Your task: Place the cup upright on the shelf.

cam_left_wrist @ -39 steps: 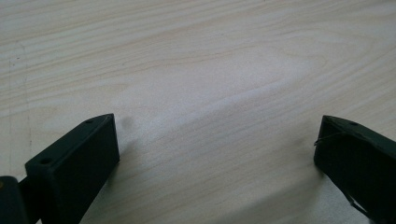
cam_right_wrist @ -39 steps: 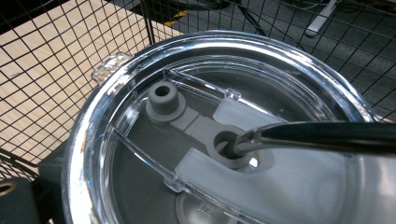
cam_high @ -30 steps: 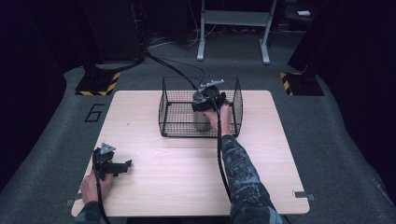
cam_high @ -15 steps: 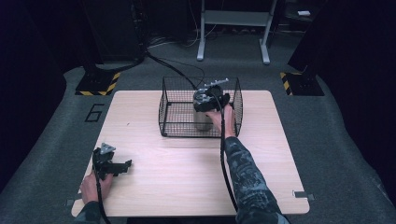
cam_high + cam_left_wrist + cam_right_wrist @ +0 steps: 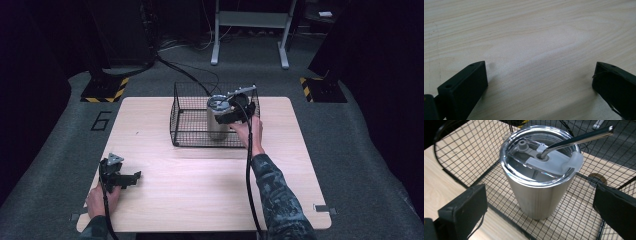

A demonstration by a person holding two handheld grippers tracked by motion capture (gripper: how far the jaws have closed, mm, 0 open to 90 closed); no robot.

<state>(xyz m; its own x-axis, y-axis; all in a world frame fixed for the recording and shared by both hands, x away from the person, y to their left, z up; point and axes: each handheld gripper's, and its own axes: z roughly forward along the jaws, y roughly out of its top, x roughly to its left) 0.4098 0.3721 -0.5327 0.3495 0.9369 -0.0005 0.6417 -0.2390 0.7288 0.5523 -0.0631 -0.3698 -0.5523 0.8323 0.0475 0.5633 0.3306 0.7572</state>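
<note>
High view: steel tumbler (image 5: pixel 217 120) stands upright inside the black wire basket (image 5: pixel 186 117), right-of-centre in the basket, upper middle of frame, on the wooden table (image 5: pixel 200 190). Right gripper (image 5: pixel 231 114) sits at the tumbler's right side, above the basket's right half, held by the right hand (image 5: pixel 250 131); its cable runs down along the camo sleeve (image 5: pixel 277 200) to the bottom edge. Right gripper view: jaws spread wide, one at lower left, one at lower right of frame, tumbler (image 5: pixel 539 172) centred between them with clear gaps on both sides, so nothing gripped. Clear lid (image 5: pixel 539 155) is on, metal straw (image 5: pixel 576 138) pokes through it and leans to the upper right; a white silicone tab lies across the lid. Tumbler base rests on the basket's mesh floor (image 5: pixel 574 220). Left gripper (image 5: pixel 117 175) is in the lower left of the high view, resting on the table, well apart from the basket, left hand (image 5: pixel 102 200) behind it. Left gripper view: jaws wide apart over bare wood (image 5: pixel 534 47), nothing between them.
</note>
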